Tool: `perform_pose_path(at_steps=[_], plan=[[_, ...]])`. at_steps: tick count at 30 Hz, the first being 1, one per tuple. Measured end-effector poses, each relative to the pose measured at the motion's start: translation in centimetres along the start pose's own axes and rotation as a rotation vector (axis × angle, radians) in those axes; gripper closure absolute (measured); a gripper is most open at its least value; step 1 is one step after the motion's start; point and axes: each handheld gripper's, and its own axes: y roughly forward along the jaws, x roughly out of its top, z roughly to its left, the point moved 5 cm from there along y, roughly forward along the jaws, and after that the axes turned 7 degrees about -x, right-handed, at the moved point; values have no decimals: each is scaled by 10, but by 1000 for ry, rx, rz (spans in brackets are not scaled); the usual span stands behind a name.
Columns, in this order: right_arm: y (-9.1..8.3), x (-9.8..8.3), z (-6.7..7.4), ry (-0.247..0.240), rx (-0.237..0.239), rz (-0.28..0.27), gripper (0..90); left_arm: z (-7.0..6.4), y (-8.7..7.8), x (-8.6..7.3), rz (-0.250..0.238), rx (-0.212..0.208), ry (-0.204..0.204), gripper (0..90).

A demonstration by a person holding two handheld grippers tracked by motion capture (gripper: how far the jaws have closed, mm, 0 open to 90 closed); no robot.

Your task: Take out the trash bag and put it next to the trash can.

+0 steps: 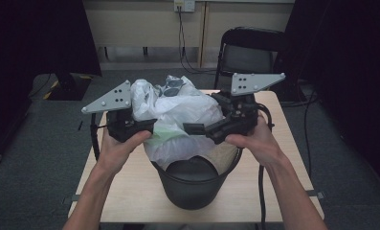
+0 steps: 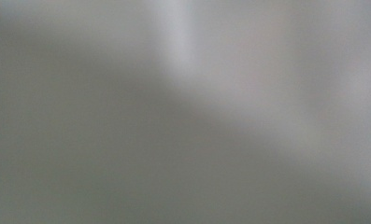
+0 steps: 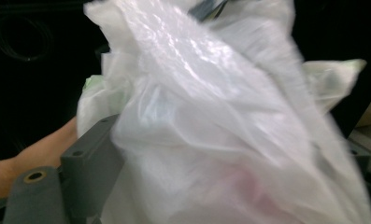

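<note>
High view: my left gripper (image 1: 139, 128) and right gripper (image 1: 202, 128) flank a white bag (image 1: 178, 115) bulging from the black bin (image 1: 197, 184) on the table (image 1: 130, 187). Whether either's jaws grip, I cannot tell. Bag seems partly raised; lifting out remains.

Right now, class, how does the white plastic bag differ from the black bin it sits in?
The plastic bag is white, thin and see-through; the bin is black and solid. The bag is crumpled and bunched up; the bin keeps a smooth round shape. The bag rises above the rim, with the left gripper and right gripper against its sides; the bin stands on the table, untouched by either. Both look plastic.
</note>
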Motion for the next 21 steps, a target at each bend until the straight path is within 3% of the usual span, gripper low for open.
perform_pose_path(at_steps=[5,9,12,14,17,21], plan=[[15,-5,0,-12,16,29,152,0,2,0,-22,-27,-15,852],[24,-9,0,-58,-18,62,152,1,3,0,-29,-37,-26,852],[30,-13,-1,-48,-10,83,168,0,5,1,-13,-39,-20,850],[32,-15,-2,-46,6,101,237,0,7,1,-9,-49,-22,847],[32,-16,-2,-38,56,113,415,-1,10,2,-12,-72,-24,848],[29,-14,2,-66,76,92,636,0,10,4,-28,-91,-33,843]])
